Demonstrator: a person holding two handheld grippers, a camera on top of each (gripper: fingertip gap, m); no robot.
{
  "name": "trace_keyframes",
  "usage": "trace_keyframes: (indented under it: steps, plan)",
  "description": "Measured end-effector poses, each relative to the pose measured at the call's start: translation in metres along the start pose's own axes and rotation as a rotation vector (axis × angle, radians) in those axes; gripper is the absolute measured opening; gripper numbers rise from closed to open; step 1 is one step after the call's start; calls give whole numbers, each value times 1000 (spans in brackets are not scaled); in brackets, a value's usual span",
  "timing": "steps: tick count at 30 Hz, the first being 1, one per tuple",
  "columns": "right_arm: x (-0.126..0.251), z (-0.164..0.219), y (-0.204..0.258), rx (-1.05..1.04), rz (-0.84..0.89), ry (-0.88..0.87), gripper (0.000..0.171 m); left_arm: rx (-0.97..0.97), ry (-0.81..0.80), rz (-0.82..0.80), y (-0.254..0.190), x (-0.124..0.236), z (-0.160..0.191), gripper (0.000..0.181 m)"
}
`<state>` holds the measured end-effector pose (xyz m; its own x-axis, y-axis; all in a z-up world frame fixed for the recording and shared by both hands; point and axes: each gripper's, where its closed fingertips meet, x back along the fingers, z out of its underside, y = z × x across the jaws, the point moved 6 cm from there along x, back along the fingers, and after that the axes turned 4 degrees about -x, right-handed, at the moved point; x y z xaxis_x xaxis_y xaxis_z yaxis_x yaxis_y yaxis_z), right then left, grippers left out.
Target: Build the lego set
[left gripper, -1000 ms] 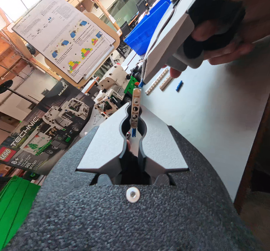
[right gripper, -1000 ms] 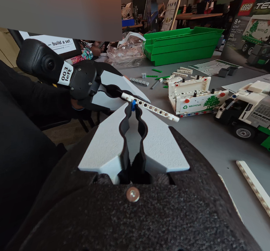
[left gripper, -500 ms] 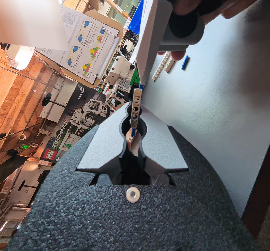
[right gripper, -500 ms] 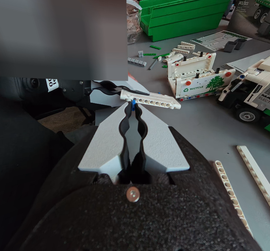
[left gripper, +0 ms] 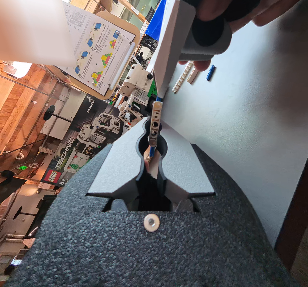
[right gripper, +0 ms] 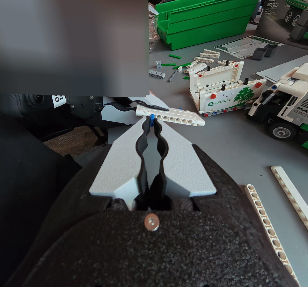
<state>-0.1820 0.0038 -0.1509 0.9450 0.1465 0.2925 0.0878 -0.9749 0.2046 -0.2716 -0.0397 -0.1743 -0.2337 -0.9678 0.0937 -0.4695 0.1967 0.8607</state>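
My left gripper (left gripper: 154, 124) is shut on a white flat panel with a row of holes (left gripper: 156, 112), seen edge-on. A blue pin (left gripper: 152, 151) sticks out of the panel's underside. My right gripper (right gripper: 151, 120) is shut on another blue pin (right gripper: 152, 117), whose tip sits at an end hole of the same panel (right gripper: 175, 118). In the right wrist view the left gripper's fingers (right gripper: 116, 113) clamp the panel from the left. In the left wrist view the right gripper's fingers (left gripper: 168, 53) come down from above onto the panel's top edge.
A white truck (right gripper: 286, 98) and its white box body (right gripper: 221, 88) stand on the grey table. Behind them lie loose parts (right gripper: 206, 55) and a green bin (right gripper: 205, 17). Two long white beams (right gripper: 266, 220) lie at the right. A spare blue pin (left gripper: 210, 73) lies on the table. The grippers are tip to tip, or close to it.
Both grippers stay shut. The panel has turned from slanted to nearly level in the right wrist view. Both grippers have tilted and sit lower, closer over the table.
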Motion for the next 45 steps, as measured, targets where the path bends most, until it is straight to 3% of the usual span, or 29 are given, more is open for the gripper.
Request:
trace_keyframes:
  steps: [7,12,20,22,26,45]
  plan:
    - [1,3,-2,1,3,66,3,-79,35,-11,-6,-1,-1,0]
    - [-1,7,-2,-73,-73,58,3,-79,17,5,-9,1,-4,0]
    - [-5,4,-6,-163,-57,21,3,-36,48,-17,-4,-2,0,0]
    - [-2,4,-5,-155,-63,21,9,-30,52,-31,-2,-1,2,0]
    - [4,1,-6,-140,-49,-6,2,-35,49,-30,-2,-1,2,0]
    - [4,1,-6,-203,-70,-26,2,-86,53,-49,-4,0,2,0]
